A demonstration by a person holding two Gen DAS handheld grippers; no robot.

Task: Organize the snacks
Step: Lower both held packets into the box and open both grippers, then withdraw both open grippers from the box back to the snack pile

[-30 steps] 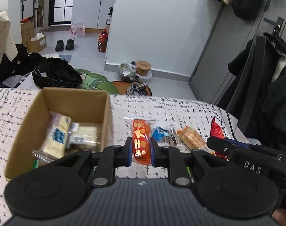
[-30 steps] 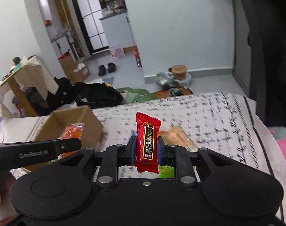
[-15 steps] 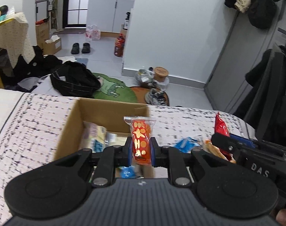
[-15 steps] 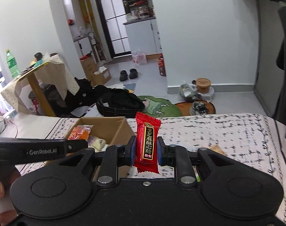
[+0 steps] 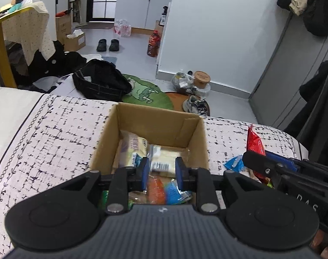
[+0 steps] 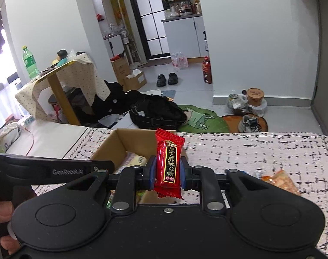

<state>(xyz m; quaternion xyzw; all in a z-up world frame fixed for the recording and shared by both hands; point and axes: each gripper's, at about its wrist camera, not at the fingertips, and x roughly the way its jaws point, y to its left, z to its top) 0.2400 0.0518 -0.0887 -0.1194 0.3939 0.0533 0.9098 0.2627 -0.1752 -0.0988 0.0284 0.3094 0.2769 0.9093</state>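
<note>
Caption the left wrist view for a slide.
Left gripper, jaws opening with nothing between them, above the cardboard box of snacks, an orange packet lying below.

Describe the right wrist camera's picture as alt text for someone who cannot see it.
The right tool grips an upright red candy packet just above an open cardboard box of snacks on a patterned tablecloth. The left tool reaches in from the left.

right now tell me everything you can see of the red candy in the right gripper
The red candy is a glossy foil packet with crimped, serrated ends and a black label panel bearing gold characters. It stands upright, pinched at its lower middle between the blue pads of the right gripper, its top sticking up free. It hangs by the cardboard box's near right corner, touching only the pads.
</note>
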